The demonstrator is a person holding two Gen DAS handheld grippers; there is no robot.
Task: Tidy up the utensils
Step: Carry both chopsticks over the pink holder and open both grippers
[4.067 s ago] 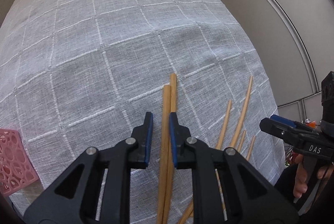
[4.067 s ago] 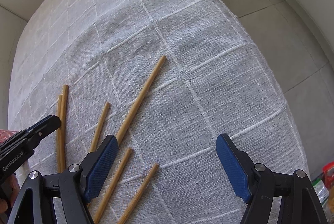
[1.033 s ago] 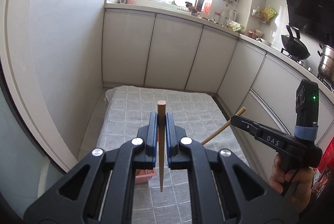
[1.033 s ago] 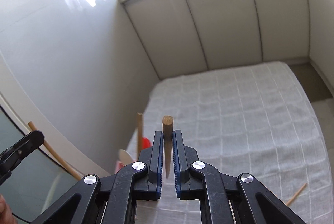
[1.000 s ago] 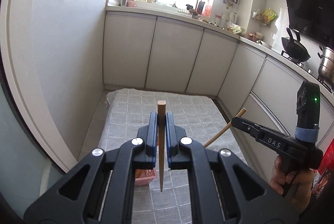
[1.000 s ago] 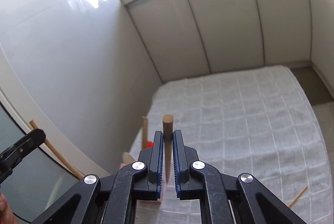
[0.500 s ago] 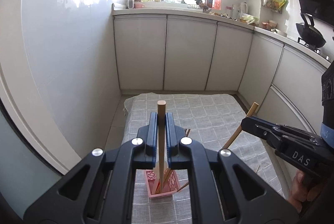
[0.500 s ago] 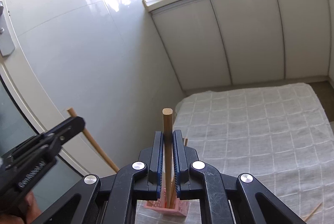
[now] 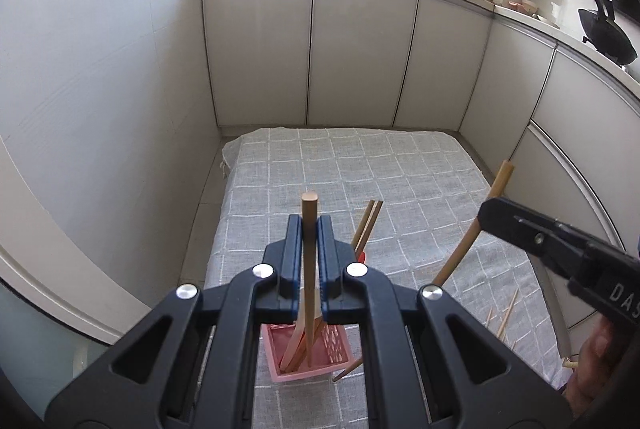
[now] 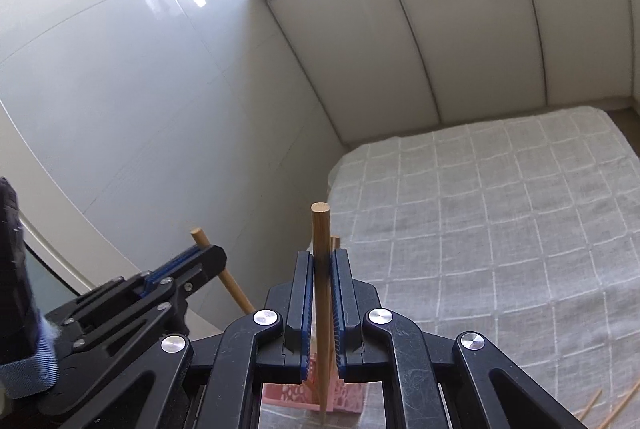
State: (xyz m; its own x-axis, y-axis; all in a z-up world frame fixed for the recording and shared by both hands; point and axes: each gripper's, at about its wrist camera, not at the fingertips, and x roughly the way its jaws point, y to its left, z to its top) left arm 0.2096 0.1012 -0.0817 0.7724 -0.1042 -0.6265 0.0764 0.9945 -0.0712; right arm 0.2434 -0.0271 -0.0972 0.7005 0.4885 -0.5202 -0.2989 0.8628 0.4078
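My left gripper [image 9: 309, 229] is shut on a wooden chopstick [image 9: 309, 213] held upright, its lower tip down inside the pink perforated holder [image 9: 338, 349]. That holder stands on the grey checked cloth and has several chopsticks and a red-handled utensil in it. My right gripper [image 10: 322, 261] is shut on another upright chopstick [image 10: 320, 229], directly above the same pink holder [image 10: 352, 399]. In the left wrist view the right gripper [image 9: 486, 213] comes in from the right with its chopstick [image 9: 472, 233] slanted. In the right wrist view the left gripper [image 10: 212, 255] sits at the lower left.
The table [image 9: 400, 165] wears a grey checked cloth, and loose chopsticks [image 9: 506, 313] lie near its right edge. White cabinet doors [image 9: 360, 49] stand behind the table, a glossy white wall [image 9: 100, 69] to the left. A person's hand [image 9: 596, 357] shows at lower right.
Both grippers have come down and toward the pink holder with their chopsticks. The holder now sits just below both jaws, and the left chopstick's tip has entered it.
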